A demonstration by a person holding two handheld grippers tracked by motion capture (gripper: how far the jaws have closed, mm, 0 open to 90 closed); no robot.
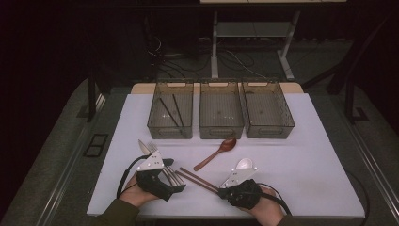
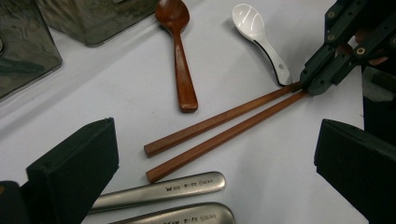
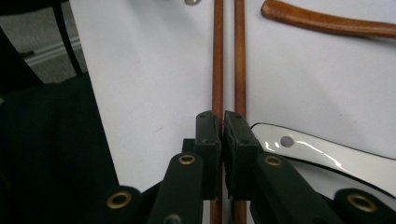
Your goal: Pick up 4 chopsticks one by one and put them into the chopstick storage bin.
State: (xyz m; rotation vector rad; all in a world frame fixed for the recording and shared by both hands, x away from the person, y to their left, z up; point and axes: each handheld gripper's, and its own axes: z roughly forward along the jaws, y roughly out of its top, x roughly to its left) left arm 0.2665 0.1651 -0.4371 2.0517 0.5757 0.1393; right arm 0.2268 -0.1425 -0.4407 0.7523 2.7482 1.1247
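A: Starting at the left, we see three smoky see-through bins in a row at the far side of the white table (image 1: 310,141). The left bin (image 1: 171,109) holds two dark chopsticks (image 1: 170,112) lying lengthwise.

B: We see nothing large in the middle bin (image 1: 221,109) or the right bin (image 1: 267,108), though small specks on their floors are too faint for us to name.

A: In front of the bins, we find a metal knife and fork (image 1: 149,149) at the left, partly under the left gripper (image 1: 176,181). Its jaws stand wide apart with nothing between the pads.

B: In the left gripper view we see two steel handles (image 2: 159,192) with a small butterfly mark and tiny stamped letters that we cannot read.

A: Next comes the wooden spoon (image 1: 216,153), then the brown chopsticks (image 1: 197,179) lying side by side on the table between our two hands.

B: The right gripper (image 1: 220,190) sits at their near end, jaws clenched almost together over the pair; whether the pads actually pinch a stick we cannot tell.

A: Just beside it at the right lies the white soup spoon (image 1: 244,165).
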